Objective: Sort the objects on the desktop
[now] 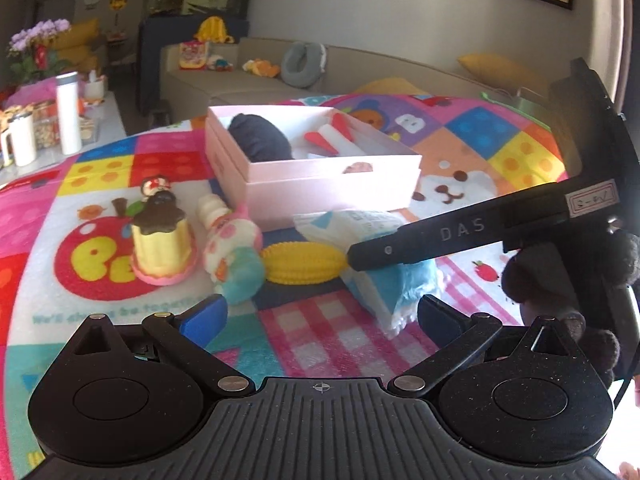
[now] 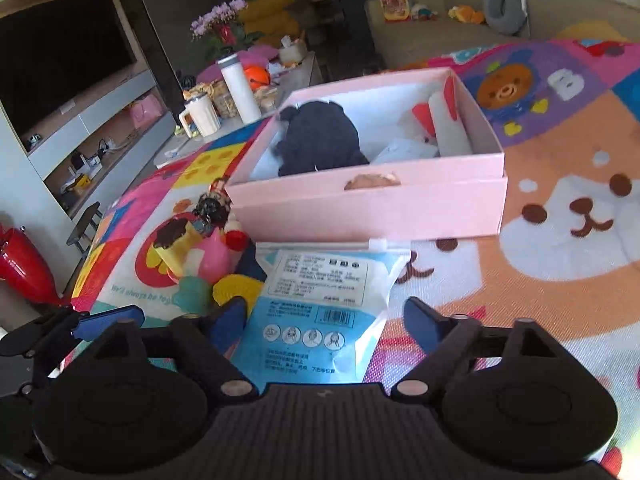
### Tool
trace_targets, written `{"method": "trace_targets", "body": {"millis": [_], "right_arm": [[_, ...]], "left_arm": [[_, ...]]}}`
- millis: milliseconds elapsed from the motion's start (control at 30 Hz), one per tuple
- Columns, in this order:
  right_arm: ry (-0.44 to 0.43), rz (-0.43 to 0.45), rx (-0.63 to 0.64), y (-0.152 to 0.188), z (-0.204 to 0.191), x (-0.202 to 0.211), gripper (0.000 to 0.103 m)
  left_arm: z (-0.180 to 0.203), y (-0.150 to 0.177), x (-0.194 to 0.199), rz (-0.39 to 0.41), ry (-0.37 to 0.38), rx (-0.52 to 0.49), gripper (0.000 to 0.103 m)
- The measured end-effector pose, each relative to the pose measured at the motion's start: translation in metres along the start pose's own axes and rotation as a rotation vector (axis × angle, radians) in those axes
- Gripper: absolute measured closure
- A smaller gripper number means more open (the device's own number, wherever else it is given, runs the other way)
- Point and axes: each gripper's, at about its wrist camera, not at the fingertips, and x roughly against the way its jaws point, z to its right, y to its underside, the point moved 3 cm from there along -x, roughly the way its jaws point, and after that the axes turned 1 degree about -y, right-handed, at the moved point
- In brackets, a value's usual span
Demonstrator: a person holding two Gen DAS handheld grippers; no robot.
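A blue and white sealed packet (image 2: 320, 300) lies flat on the play mat in front of the open pink box (image 2: 380, 208). My right gripper (image 2: 326, 320) straddles it, open: the left finger touches the packet's edge and the right finger stands clear. In the left wrist view one black finger (image 1: 440, 236) of that gripper lies across the packet (image 1: 376, 224). My left gripper (image 1: 320, 316) is wide open over bare mat, just short of the packet. Left of the packet lie a yellow corn toy (image 1: 300, 266), a plush (image 1: 232, 248) and a cake toy (image 1: 160, 240).
The pink box (image 1: 320, 184) holds a dark cloth bundle (image 1: 256, 136) and white and red items (image 1: 332, 136). The colourful mat (image 2: 560, 260) stretches to the right. A side table with a white bottle (image 2: 240, 88) and a mug (image 2: 200, 114) stands behind, and a sofa (image 1: 360, 72) beyond.
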Motion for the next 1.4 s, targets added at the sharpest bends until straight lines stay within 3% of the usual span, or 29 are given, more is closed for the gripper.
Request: {"method": "trace_targets", "body": {"millis": [67, 200, 267, 333, 433, 500, 600, 733, 867, 900, 967, 1000, 1100, 1167, 1400], "right_arm": [[0.045, 0.027, 0.007, 0.001, 0.005, 0.009, 0.046], [0.228, 0.089, 0.033, 0.009, 0.026, 0.025, 0.047], [0.253, 0.092, 0.015, 0.012, 0.038, 0.031, 0.047], [0.259, 0.092, -0.007, 0.016, 0.048, 0.037, 0.046], [0.282, 0.103, -0.022, 0.019, 0.053, 0.035, 0.033], [0.296, 0.108, -0.027, 0.021, 0.054, 0.031, 0.027], [0.311, 0.102, -0.011, 0.025, 0.051, 0.023, 0.026], [0.329, 0.117, 0.038, 0.026, 0.046, 0.018, 0.026], [0.312, 0.136, 0.041, 0.019, 0.046, 0.024, 0.034], [0.304, 0.132, 0.042, 0.017, 0.046, 0.025, 0.035], [0.284, 0.111, 0.048, 0.013, 0.046, 0.023, 0.036], [0.277, 0.094, 0.054, 0.012, 0.045, 0.021, 0.036], [0.290, 0.059, 0.059, 0.009, 0.046, 0.014, 0.037], [0.295, 0.050, 0.054, 0.009, 0.045, 0.014, 0.046], [0.225, 0.012, 0.008, 0.016, 0.038, 0.035, 0.048]], "left_arm": [[0.005, 0.001, -0.006, -0.009, 0.054, -0.018, 0.000], [0.002, 0.002, -0.030, -0.053, 0.130, 0.003, 0.000], [-0.006, -0.002, -0.043, -0.075, 0.135, 0.033, 0.000], [-0.015, -0.011, -0.049, -0.049, 0.158, 0.039, 0.000], [-0.029, -0.023, -0.062, -0.045, 0.063, 0.004, 0.000], [-0.034, -0.028, -0.062, -0.044, 0.049, 0.007, 0.000], [-0.025, -0.029, -0.051, -0.041, 0.057, 0.002, 0.000], [-0.012, -0.020, -0.055, -0.093, -0.067, 0.045, 0.000], [-0.006, -0.019, -0.066, -0.080, -0.131, 0.074, 0.001], [-0.005, -0.020, -0.069, -0.083, -0.149, 0.072, 0.003], [-0.001, -0.023, -0.073, -0.084, -0.212, 0.044, 0.023], [0.000, -0.025, -0.075, -0.089, -0.230, 0.030, 0.028], [0.002, -0.026, -0.072, -0.095, -0.223, 0.037, 0.031], [0.008, -0.024, -0.066, -0.091, -0.221, 0.012, 0.031], [0.028, -0.009, -0.034, -0.081, -0.206, -0.080, 0.031]]}}
